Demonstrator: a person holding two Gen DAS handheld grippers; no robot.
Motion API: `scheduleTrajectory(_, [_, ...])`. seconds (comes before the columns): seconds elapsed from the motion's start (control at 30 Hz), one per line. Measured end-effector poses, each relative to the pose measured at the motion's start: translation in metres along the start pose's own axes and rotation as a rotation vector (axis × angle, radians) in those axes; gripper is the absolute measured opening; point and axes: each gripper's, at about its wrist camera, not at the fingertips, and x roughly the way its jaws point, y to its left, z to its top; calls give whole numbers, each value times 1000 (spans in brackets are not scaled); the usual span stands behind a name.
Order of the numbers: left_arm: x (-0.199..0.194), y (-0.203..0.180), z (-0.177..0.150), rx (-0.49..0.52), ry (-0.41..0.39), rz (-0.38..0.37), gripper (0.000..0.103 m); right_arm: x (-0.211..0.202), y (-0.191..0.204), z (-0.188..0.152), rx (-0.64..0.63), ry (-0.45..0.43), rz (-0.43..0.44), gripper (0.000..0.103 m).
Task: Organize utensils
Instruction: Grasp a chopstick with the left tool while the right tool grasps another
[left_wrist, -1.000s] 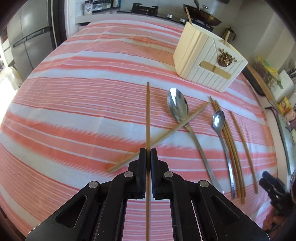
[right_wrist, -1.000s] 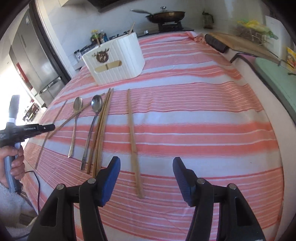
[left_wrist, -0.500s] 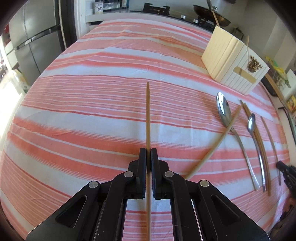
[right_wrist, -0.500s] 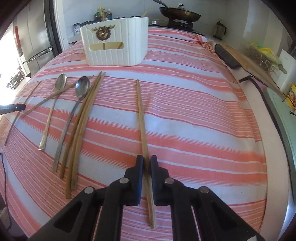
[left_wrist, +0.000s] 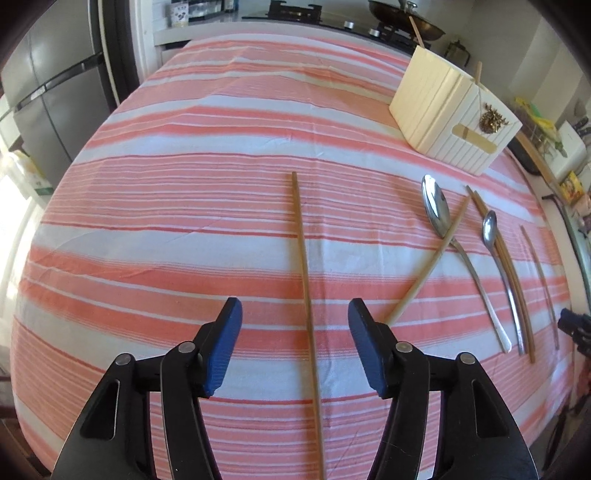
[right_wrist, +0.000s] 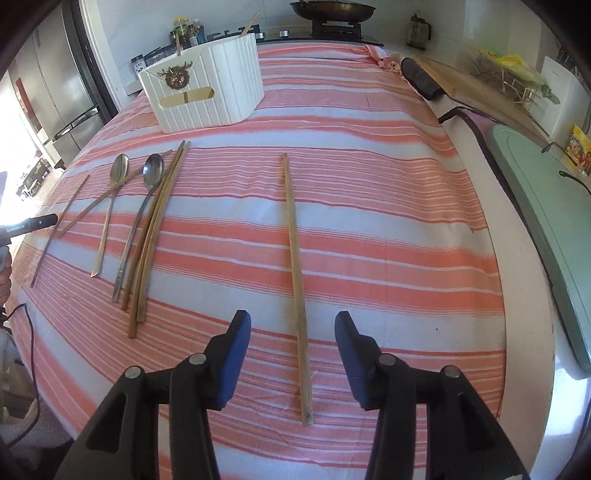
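My left gripper (left_wrist: 294, 314) is open, jaws either side of a wooden chopstick (left_wrist: 304, 266) lying on the striped cloth. To its right lie another chopstick (left_wrist: 428, 260) crossing a large spoon (left_wrist: 436, 210), a smaller spoon (left_wrist: 491, 229) and more chopsticks (left_wrist: 517, 280). My right gripper (right_wrist: 292, 328) is open around a single chopstick (right_wrist: 295, 266) on the cloth. The white utensil holder (right_wrist: 207, 88) stands at the back; it also shows in the left wrist view (left_wrist: 454, 114).
The red-and-white striped tablecloth (right_wrist: 388, 184) covers the table. A stove with a pan (right_wrist: 332, 9) is behind it. A green board (right_wrist: 546, 206) and clutter lie on the right counter. A fridge (left_wrist: 48, 92) stands to the left.
Both grippers were shut on their chopsticks half a second ago; both have opened, and the chopsticks lie on the cloth. The left view has swung back toward the holder.
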Motion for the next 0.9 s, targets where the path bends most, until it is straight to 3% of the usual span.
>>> scheduleTrajectory(0.13, [12,-2,13,45,50,4,68,1,-5,18,-1,59,41,48])
scheduleTrajectory(0.33, [34,-4,41,80,88,64,61,30,-4,54,-62,141,15,48])
scheduleTrajectory(0.43, [41,-8,55,99,108,69,48,50,3,72,-97,166,0,48])
scheduleTrajectory(0.57, [48,-14,69,120,125,65,12,73,17,103,-141,155,-22,48])
scheduleTrajectory(0.6, [50,-16,72,121,125,56,5,78,19,113,-137,142,-30,43])
scheduleTrajectory(0.63, [52,-18,74,121,122,46,5,82,19,121,-127,137,-26,22])
scheduleTrajectory(0.7, [53,-20,77,129,101,44,3,87,17,136,-93,129,-31,6])
scheduleTrajectory(0.8, [42,-19,79,113,47,20,3,83,12,146,-27,91,-16,6])
scheduleTrajectory(0.9, [10,-14,82,85,-49,-31,3,55,13,148,14,-16,20,6])
